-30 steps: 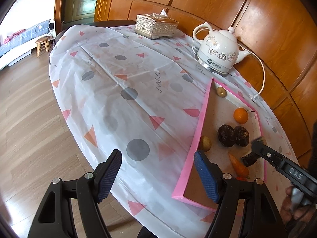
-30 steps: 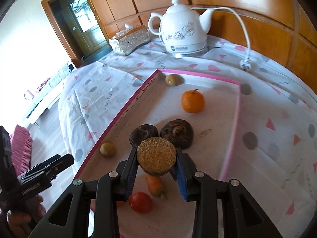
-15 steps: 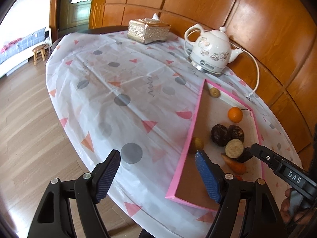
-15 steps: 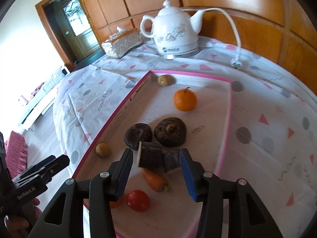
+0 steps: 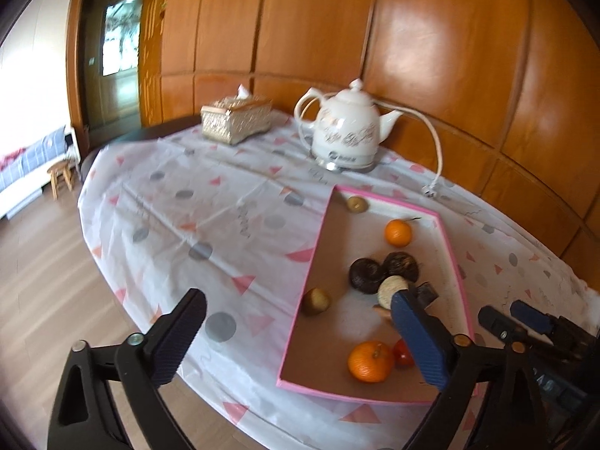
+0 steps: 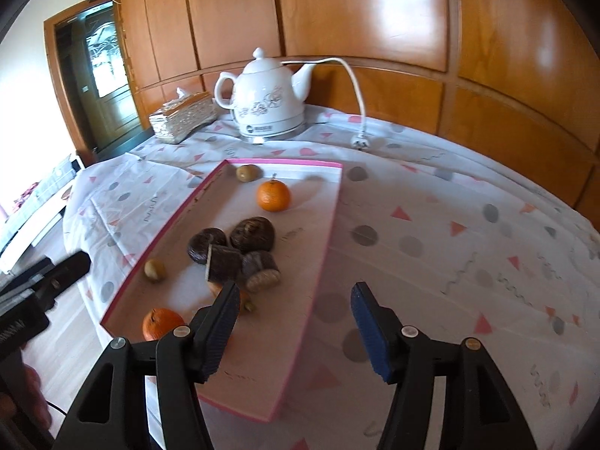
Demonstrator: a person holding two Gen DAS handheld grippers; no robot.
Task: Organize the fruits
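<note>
A pink-rimmed tray point(image 5: 305, 289) point(image 6: 325, 238) lies on the table and holds the fruit. In it are two oranges point(image 5: 398, 232) point(image 5: 370, 360), two dark round fruits point(image 6: 207, 244) point(image 6: 252, 233), two cut dark pieces point(image 6: 224, 262) point(image 6: 260, 270), two small brown fruits point(image 6: 248, 173) point(image 6: 155, 270), a carrot partly hidden and a red tomato point(image 5: 402, 352). My left gripper point(image 5: 298, 339) is open and empty over the tray's near left edge. My right gripper point(image 6: 296, 330) is open and empty above the tray's near right edge; it also shows in the left wrist view point(image 5: 513, 318).
A white kettle point(image 5: 347, 131) point(image 6: 268, 103) with a cord and plug point(image 6: 360, 142) stands at the back. A tissue box point(image 5: 236, 118) point(image 6: 183, 116) sits to its left. The tablecloth point(image 5: 210, 217) drops off at the near edge over wooden floor.
My right gripper opened and let go of the cut dark piece, which now rests in the tray. It then pulled back and to the right. Both views tilted upward.
</note>
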